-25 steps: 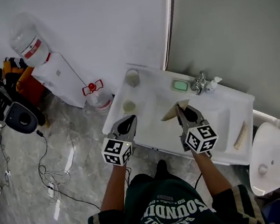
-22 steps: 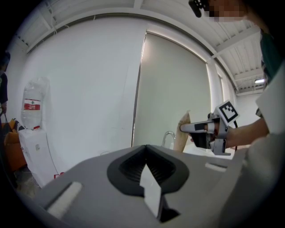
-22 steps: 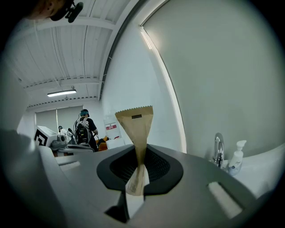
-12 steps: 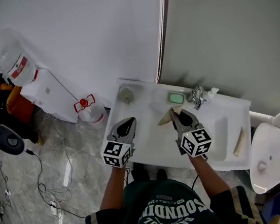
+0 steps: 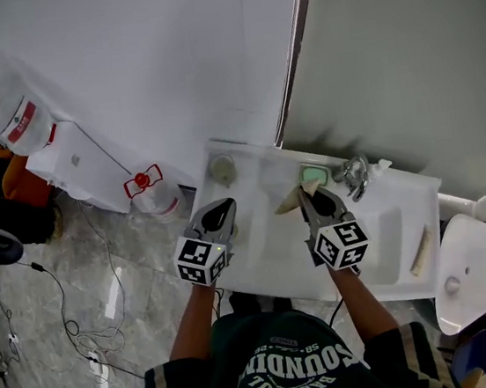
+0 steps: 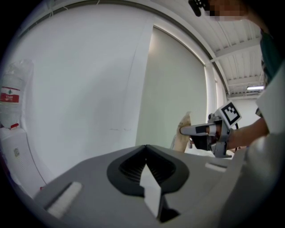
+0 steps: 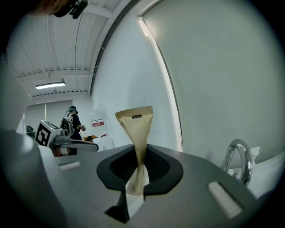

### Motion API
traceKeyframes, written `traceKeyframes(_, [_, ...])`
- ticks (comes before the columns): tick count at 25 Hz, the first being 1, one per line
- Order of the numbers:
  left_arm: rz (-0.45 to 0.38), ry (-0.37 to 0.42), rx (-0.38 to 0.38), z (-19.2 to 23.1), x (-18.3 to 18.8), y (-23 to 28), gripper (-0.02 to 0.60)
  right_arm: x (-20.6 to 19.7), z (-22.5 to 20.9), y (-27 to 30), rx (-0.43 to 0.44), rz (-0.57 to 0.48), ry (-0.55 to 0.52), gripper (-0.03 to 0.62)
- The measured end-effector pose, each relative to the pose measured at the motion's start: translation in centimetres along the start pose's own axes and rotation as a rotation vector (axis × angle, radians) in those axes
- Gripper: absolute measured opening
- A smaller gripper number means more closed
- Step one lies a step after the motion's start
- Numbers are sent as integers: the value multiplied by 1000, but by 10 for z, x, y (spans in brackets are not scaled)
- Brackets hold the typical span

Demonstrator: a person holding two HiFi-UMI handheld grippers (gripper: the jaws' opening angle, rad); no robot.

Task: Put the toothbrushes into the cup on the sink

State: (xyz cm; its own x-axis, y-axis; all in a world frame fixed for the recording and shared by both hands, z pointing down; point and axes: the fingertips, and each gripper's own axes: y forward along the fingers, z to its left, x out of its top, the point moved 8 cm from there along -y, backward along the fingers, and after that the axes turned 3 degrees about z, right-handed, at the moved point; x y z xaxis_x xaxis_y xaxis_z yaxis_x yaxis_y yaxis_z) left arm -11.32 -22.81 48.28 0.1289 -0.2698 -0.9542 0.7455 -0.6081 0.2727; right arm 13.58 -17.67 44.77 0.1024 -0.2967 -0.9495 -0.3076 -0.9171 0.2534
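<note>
Tan toothbrush packet (image 7: 136,129) pinched in the right claw (image 7: 136,178), above the sink (image 5: 272,247).
It rises from the clamped jaws, serrated end up. The cup (image 5: 222,170) sits at the sink's far left corner, beyond the left claw (image 5: 221,207), whose jaws meet on nothing.

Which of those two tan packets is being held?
The tan packet pinched in the right gripper; the other packet lies loose at the sink's right edge.

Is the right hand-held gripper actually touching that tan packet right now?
Touching. The right gripper view shows the jaws of the right hand-held gripper pinched on the tan packet, which is squeezed narrow where they meet.
</note>
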Motion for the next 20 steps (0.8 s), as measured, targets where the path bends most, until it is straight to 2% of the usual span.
traceKeyframes(10, [37, -66, 41, 47, -24, 4, 49, -7, 19, 77, 77, 66, -20, 35])
traceKeyframes(20, [62, -124, 85, 79, -47, -13, 49, 6, 32, 159, 107, 62, -42, 35])
